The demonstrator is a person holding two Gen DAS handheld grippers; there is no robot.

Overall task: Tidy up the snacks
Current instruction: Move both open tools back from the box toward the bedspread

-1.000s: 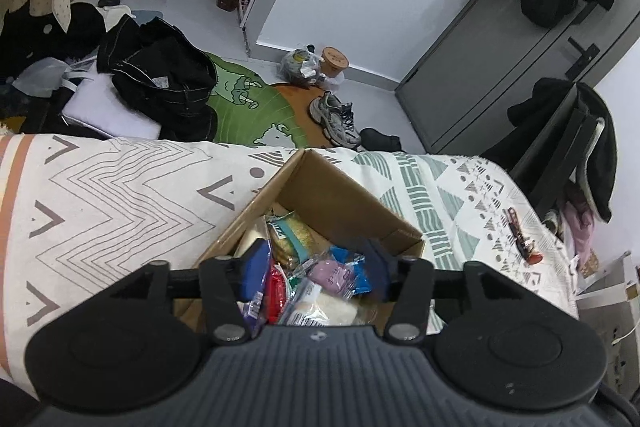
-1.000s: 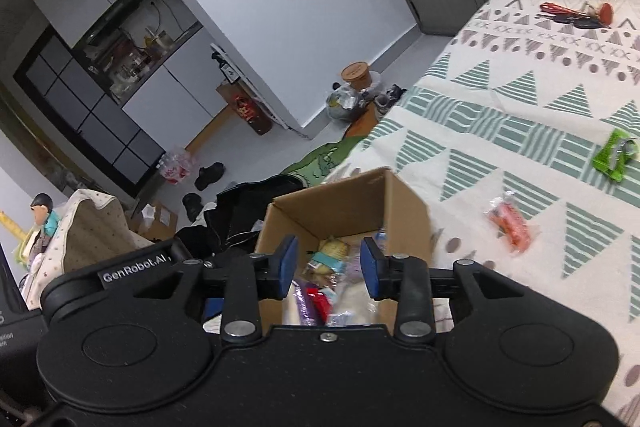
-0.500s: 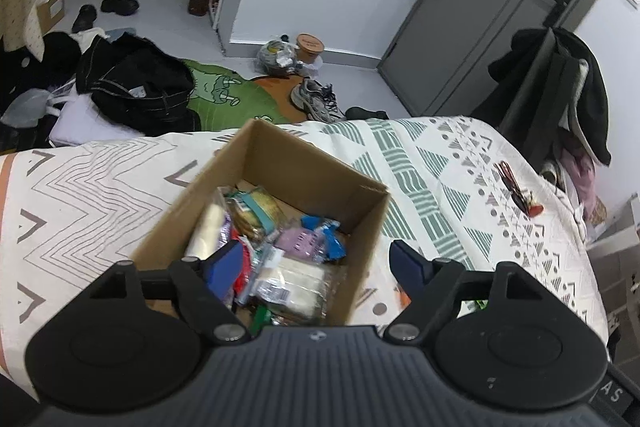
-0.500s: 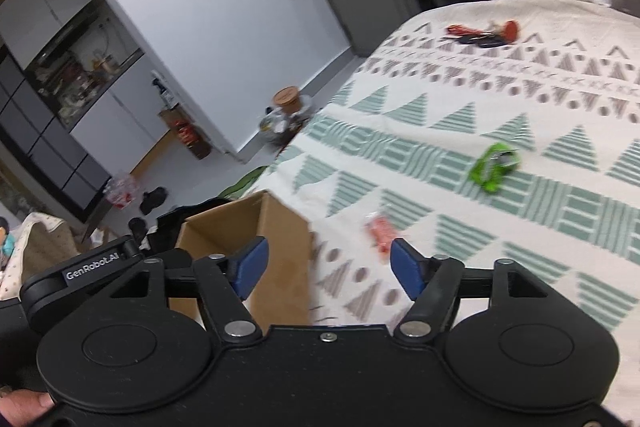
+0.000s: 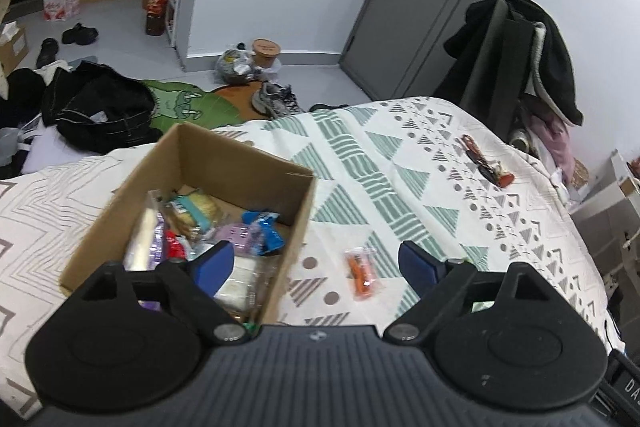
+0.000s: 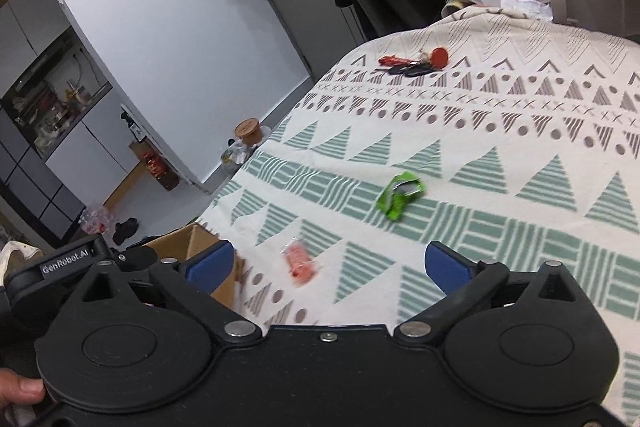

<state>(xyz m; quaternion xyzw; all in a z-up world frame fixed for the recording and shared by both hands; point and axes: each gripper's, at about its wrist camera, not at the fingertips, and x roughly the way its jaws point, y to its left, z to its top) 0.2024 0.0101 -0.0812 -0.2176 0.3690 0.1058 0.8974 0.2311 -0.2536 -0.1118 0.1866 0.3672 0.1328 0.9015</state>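
Both grippers, left (image 5: pixel 316 261) & right (image 6: pixel 328 263), now wide open, empty, swung off box (image 5: pixel 224 155) toward orange pack (image 6: pixel 298 261) at frame centre — next pick.

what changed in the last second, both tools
Both tools opened wide and swung right, away from the cardboard box toward the loose snacks. The left tool and right tool now both frame the orange packet; neither holds anything. The box, its snacks, the green packet and the keys stayed put.
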